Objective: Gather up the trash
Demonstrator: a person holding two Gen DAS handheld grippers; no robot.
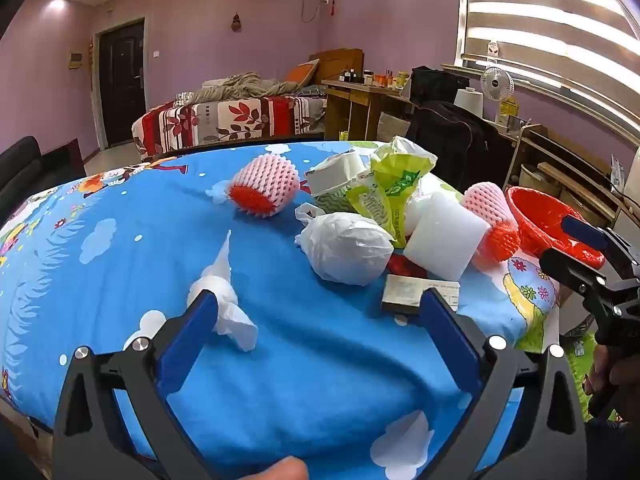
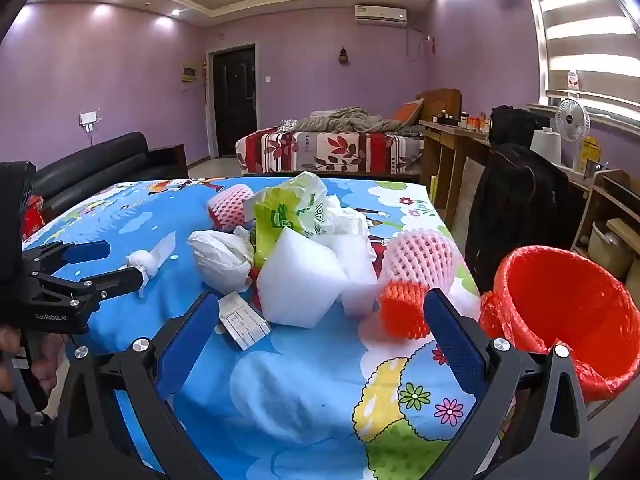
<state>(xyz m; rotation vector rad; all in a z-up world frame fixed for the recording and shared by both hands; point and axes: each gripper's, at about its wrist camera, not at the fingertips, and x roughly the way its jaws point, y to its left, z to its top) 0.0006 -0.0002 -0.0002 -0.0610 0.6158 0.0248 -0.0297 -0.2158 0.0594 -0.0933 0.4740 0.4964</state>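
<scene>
Blue pads on both sets of fingers, both spread as wide as they go, nothing gripped.

Left gripper [image 1: 318,312]: hangs over the near part of the surface [image 1: 120,248], tilted down. Its left finger [image 1: 190,340] overlaps the crumpled white tissue [image 1: 224,300] in view; can't tell if it touches. Its right finger sits just in front of a flat card box [image 1: 404,292].

Trash pile mid-surface, left to right: pink foam net with an orange spiky ball [image 1: 264,188] on the far left, apart from the rest; white knotted bag [image 1: 348,250]; paper cup [image 1: 336,178] behind; green-yellow plastic bag [image 1: 388,188]; white foam block [image 1: 440,236]; second pink net over an orange net [image 1: 494,220].

Right gripper [image 2: 318,312]: also tilted down, over the near right part of the surface. Foam block [image 2: 298,280] is between its fingers but further away, no contact. Right finger [image 2: 452,340] overlaps the orange net [image 2: 402,308]; contact unclear. Card box [image 2: 244,320] lies just beside its left finger.

Bin with red liner [image 2: 568,312] stands off the right edge of the surface, near the right gripper. Black chair with a jacket [image 2: 520,200] is behind it.
</scene>
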